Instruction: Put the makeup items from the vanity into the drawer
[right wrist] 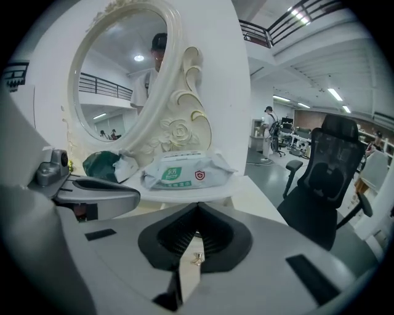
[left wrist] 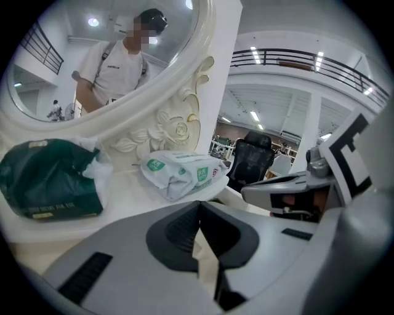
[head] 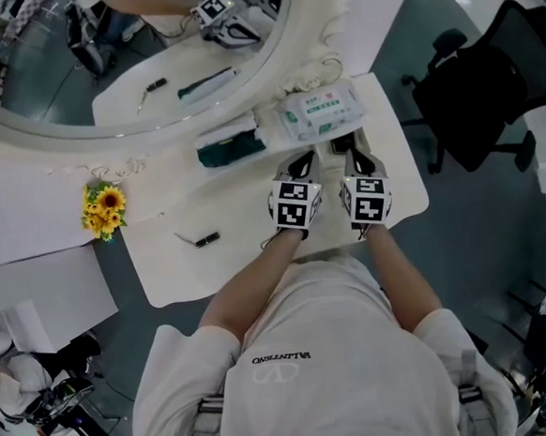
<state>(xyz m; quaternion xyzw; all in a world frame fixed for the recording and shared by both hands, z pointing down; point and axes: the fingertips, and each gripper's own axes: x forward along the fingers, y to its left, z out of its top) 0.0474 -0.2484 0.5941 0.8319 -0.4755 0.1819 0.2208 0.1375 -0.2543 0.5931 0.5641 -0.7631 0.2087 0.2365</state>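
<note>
Left gripper and right gripper side by side, jaws closed on nothing; makeup stick lay leftward on the vanity, axis crosswise, nearer the left

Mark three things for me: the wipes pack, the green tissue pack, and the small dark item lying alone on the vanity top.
wipes pack [head: 321, 113]: head view, middle of its printed top face.
green tissue pack [head: 232, 151]: head view, on its dark green side.
small dark item [head: 208, 238]: head view, on its black end.
</note>
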